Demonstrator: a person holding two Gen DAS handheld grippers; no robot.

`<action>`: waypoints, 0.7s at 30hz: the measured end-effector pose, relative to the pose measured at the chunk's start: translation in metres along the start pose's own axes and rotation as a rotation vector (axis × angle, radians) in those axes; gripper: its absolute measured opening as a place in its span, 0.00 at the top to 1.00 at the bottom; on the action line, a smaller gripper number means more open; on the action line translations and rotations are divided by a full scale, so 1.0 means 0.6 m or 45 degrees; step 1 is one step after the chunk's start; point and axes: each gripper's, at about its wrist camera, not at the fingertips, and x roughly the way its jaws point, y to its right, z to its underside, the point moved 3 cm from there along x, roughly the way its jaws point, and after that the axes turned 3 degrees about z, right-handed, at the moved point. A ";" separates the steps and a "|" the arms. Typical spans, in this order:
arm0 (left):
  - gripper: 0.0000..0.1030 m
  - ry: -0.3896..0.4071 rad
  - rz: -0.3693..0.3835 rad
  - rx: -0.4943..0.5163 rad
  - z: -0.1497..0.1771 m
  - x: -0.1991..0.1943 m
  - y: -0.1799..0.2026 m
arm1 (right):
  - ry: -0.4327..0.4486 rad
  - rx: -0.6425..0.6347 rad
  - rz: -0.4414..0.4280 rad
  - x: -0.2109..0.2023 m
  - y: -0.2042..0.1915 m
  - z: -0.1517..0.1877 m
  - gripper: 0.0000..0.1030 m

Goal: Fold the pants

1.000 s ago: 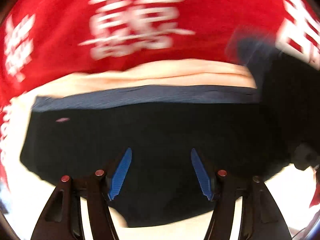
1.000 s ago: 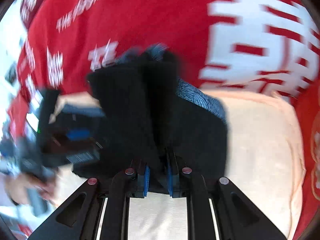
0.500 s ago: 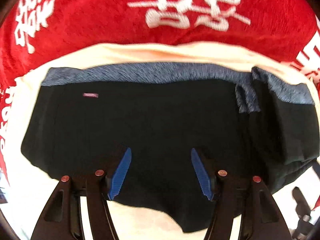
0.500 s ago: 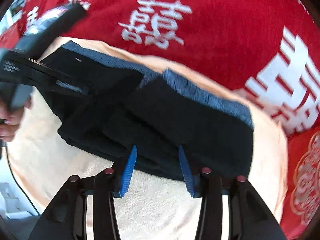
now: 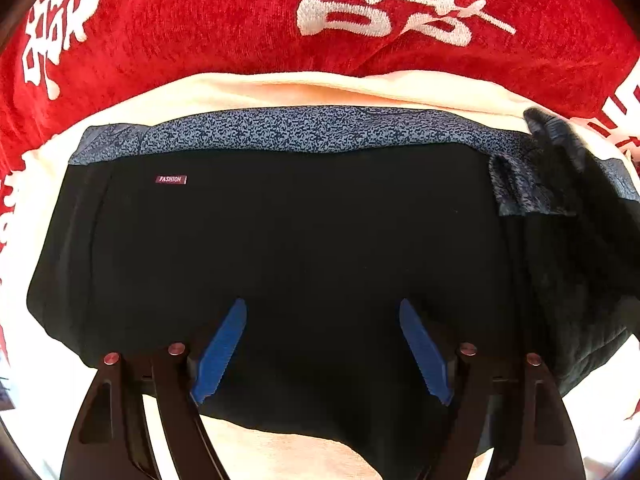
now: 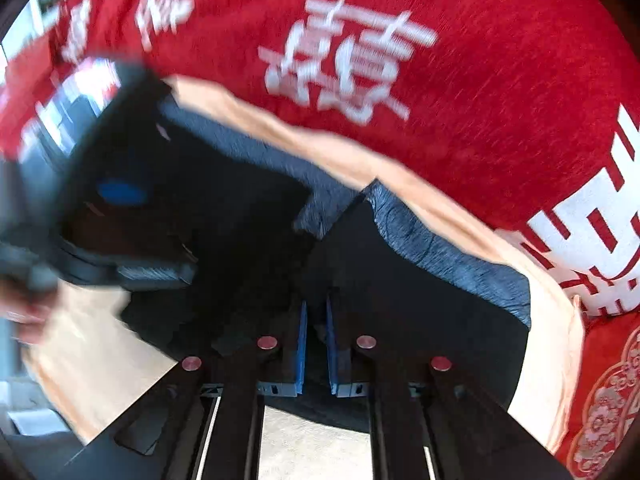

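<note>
one pair of black pants (image 5: 304, 240), folded, lying on a cream towel (image 5: 280, 88). left gripper (image 5: 322, 344) above them, jaws opening, nothing pinched. right gripper (image 6: 315, 336) clamped on the pants' near edge; best to lift evenly, keeping layers aligned.

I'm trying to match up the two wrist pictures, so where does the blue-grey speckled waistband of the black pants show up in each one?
Left wrist view: the waistband runs as a level strip across the upper middle, above the black pants.
Right wrist view: the waistband slants from upper left down to the right edge of the pants.
Shared landmark: the cream towel just beyond the waistband, on the red cloth.
</note>
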 end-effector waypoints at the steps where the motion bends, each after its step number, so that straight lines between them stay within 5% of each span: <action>1: 0.22 -0.002 0.003 -0.004 0.000 0.002 -0.001 | 0.012 0.006 -0.054 -0.016 0.000 0.000 0.91; 7: 0.22 0.004 -0.009 0.001 0.003 0.000 0.002 | -0.129 -0.153 -0.110 0.024 -0.081 0.049 0.87; 10: 0.22 -0.014 -0.045 0.008 -0.004 -0.010 0.000 | -0.099 -0.138 -0.067 0.036 -0.090 0.047 0.82; 12: 0.22 -0.015 -0.056 0.017 -0.010 -0.020 0.000 | -0.106 -0.101 -0.106 0.021 -0.080 0.040 0.69; 13: 0.22 -0.019 -0.057 0.017 -0.014 -0.026 0.002 | -0.111 -0.076 -0.149 0.010 -0.071 0.038 0.53; 16: 0.22 0.007 -0.058 0.021 -0.036 -0.060 0.020 | -0.020 0.112 -0.352 -0.057 0.013 0.024 0.38; 21: 0.22 0.053 0.026 0.035 -0.081 -0.105 0.088 | 0.018 0.643 -0.433 -0.062 0.254 0.044 0.38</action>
